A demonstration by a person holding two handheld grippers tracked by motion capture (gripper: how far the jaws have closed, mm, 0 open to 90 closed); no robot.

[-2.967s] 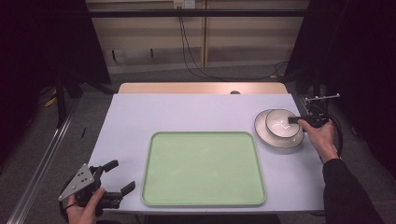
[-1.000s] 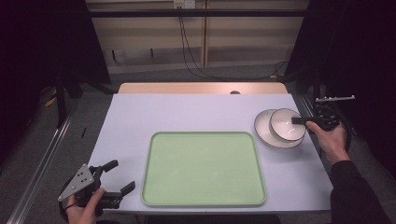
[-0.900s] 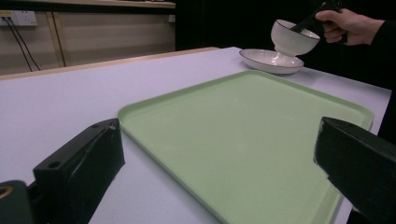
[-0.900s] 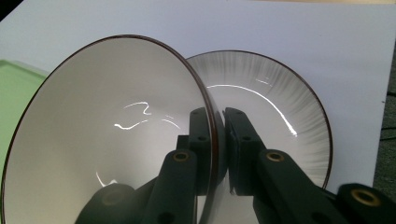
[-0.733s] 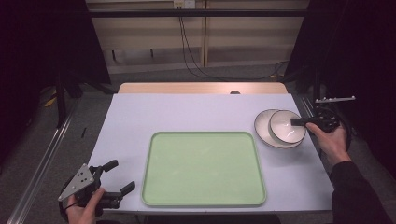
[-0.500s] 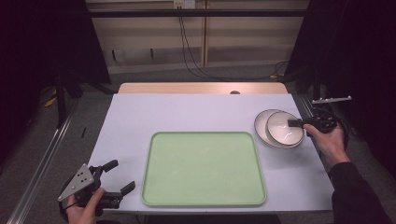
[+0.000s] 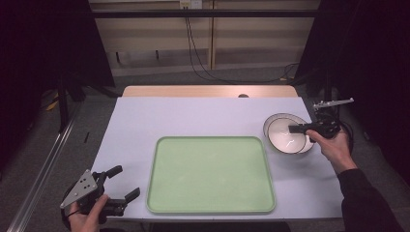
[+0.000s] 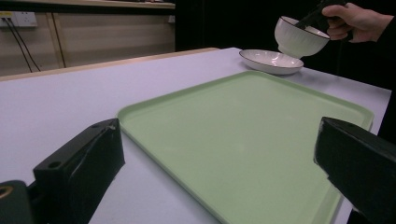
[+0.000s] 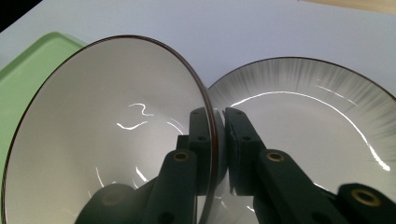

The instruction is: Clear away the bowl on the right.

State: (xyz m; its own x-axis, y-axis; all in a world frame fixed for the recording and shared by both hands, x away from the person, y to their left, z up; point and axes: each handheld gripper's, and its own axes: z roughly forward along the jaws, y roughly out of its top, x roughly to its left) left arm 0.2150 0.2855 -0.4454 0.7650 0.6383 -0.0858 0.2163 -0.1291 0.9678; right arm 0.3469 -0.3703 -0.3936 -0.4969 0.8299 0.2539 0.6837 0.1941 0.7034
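A white bowl with a dark rim hangs above a white plate at the table's right side. My right gripper is shut on the bowl's rim; its jaws pinch the bowl wall with the plate behind. From the left gripper view the bowl is lifted clear of the plate. A pale green tray lies in the middle. My left gripper is open off the table's front left corner, its fingers wide apart with nothing between them.
The white table has a wooden strip along its far edge. Cables hang on the back wall. A metal rail runs along the floor at the left. The tray holds nothing.
My right gripper has lifted the bowl off the plate and carried it slightly left toward the tray. The left gripper has stayed put.
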